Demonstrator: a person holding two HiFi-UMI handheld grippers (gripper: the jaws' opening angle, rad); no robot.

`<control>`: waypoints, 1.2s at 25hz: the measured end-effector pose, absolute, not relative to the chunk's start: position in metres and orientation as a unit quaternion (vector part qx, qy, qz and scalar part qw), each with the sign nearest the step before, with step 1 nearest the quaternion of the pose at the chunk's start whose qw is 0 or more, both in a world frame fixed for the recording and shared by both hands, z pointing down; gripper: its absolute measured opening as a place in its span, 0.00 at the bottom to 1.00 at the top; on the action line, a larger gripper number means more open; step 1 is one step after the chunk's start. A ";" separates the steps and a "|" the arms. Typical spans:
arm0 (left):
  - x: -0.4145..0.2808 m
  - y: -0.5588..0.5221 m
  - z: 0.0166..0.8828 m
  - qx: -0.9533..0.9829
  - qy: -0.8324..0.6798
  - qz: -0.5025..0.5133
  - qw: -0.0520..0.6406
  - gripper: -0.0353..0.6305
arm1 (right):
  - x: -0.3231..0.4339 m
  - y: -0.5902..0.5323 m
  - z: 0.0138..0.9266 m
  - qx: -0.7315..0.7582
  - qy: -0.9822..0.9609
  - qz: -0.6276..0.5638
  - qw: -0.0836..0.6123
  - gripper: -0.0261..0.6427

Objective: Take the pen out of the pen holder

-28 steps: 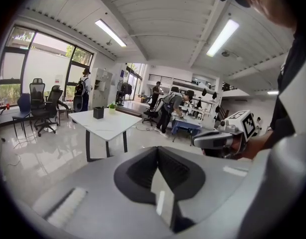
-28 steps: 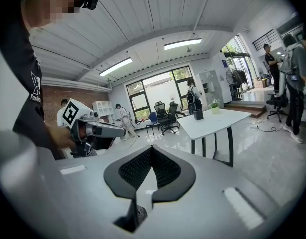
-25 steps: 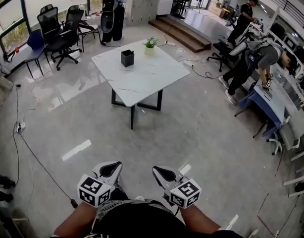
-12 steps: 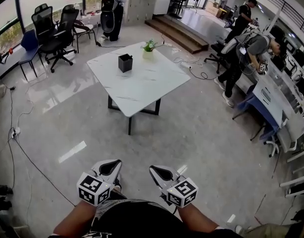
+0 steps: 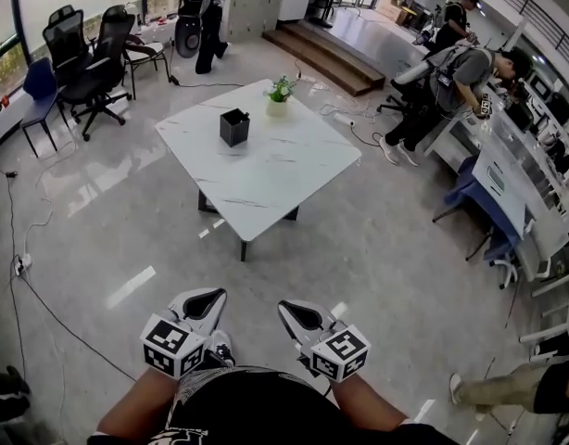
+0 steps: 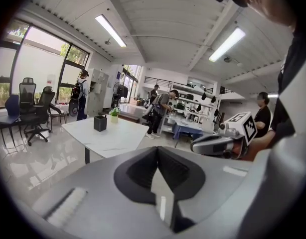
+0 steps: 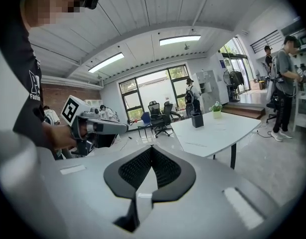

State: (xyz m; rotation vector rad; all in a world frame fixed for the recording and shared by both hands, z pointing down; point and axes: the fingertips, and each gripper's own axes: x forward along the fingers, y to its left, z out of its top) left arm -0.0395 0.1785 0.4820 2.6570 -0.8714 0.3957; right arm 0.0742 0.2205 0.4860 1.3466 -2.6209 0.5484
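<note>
pen holder [image 5: 234, 127] — far from left tool [image 5: 207, 297], right tool [image 5: 294, 310]

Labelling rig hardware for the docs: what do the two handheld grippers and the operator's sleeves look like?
Left gripper and right gripper match: pale grey moulded shells, black ribbed pads, each with a white cube bearing black square markers. No cables visible. The person wears a black shirt with white print; forearms uncovered.

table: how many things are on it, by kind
pen holder: 1
plant: 1
total: 2
</note>
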 end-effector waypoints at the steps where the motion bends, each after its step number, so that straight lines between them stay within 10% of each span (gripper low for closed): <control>1: -0.043 0.170 0.482 0.930 -0.302 0.138 0.159 0.14 | 0.071 0.213 0.486 0.450 -0.871 0.183 0.073 0.04; 30: -0.090 0.052 0.512 0.939 -0.253 0.145 0.184 0.14 | 0.021 0.100 0.504 0.486 -0.846 0.200 0.090 0.04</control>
